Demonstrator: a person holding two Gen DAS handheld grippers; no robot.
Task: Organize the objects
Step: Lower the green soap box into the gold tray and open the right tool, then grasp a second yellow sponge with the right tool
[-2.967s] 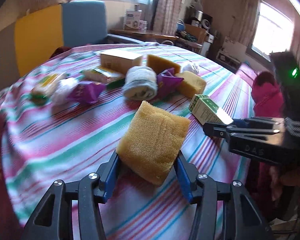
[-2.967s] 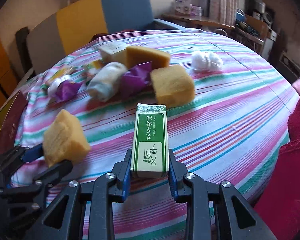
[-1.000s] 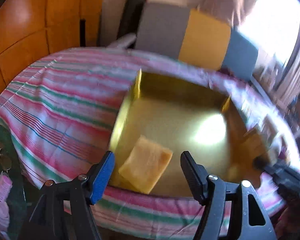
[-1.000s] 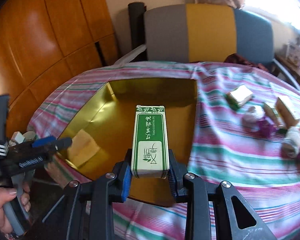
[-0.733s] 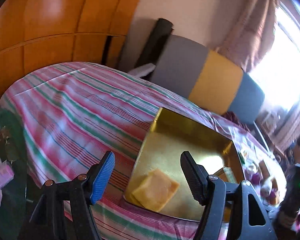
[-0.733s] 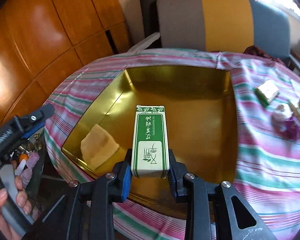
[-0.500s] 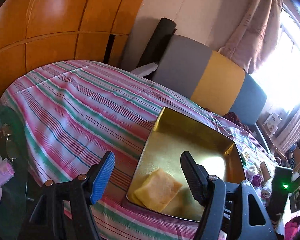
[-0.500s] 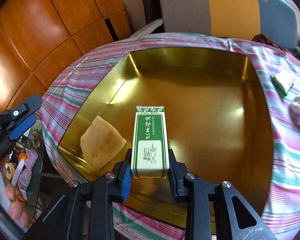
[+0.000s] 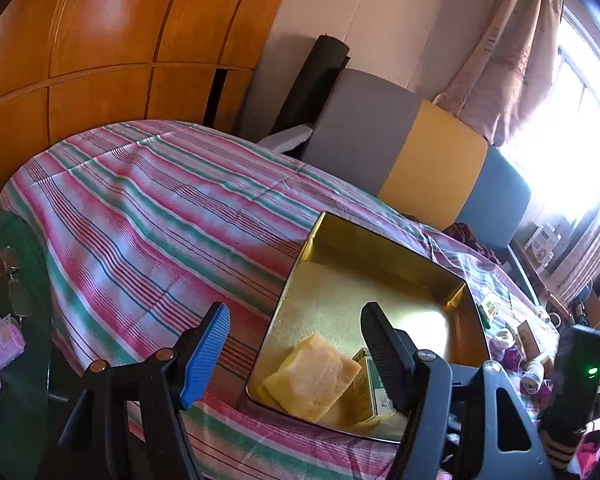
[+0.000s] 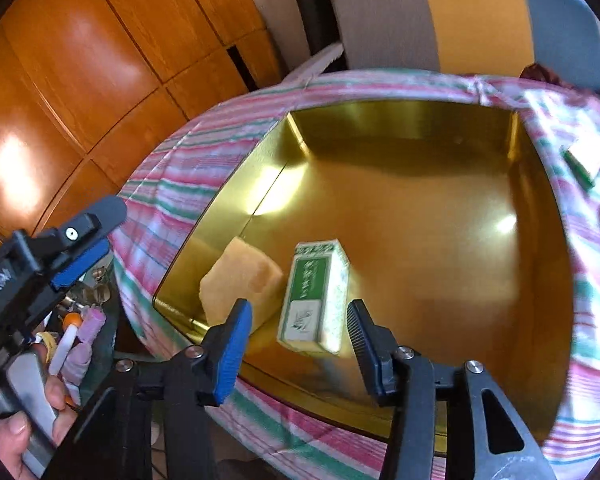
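A gold tin tray (image 10: 440, 128) lies on the striped tablecloth (image 9: 148, 208). A yellow sponge (image 10: 240, 280) rests in its near left corner. A green and white box (image 10: 314, 296) is in the tray beside the sponge, tilted. My right gripper (image 10: 298, 332) is open just above and in front of the box, its jaws apart on either side and not touching it. My left gripper (image 9: 296, 344) is open and empty, pulled back to the left of the tray (image 9: 332, 240). In the left wrist view the sponge (image 9: 312, 376) and the box (image 9: 370, 384) sit by the tray's near edge.
Several small wrapped items and boxes (image 9: 512, 344) lie on the cloth beyond the tray's right side. A grey, yellow and blue chair back (image 9: 420, 160) stands behind the table. Wooden panels (image 9: 100, 40) are at the left. A low glass table with small items (image 10: 80, 320) is below left.
My right gripper has opened and let go of the green box, which now lies tilted in the tray by the sponge. My left gripper has drawn back from the tray, still open.
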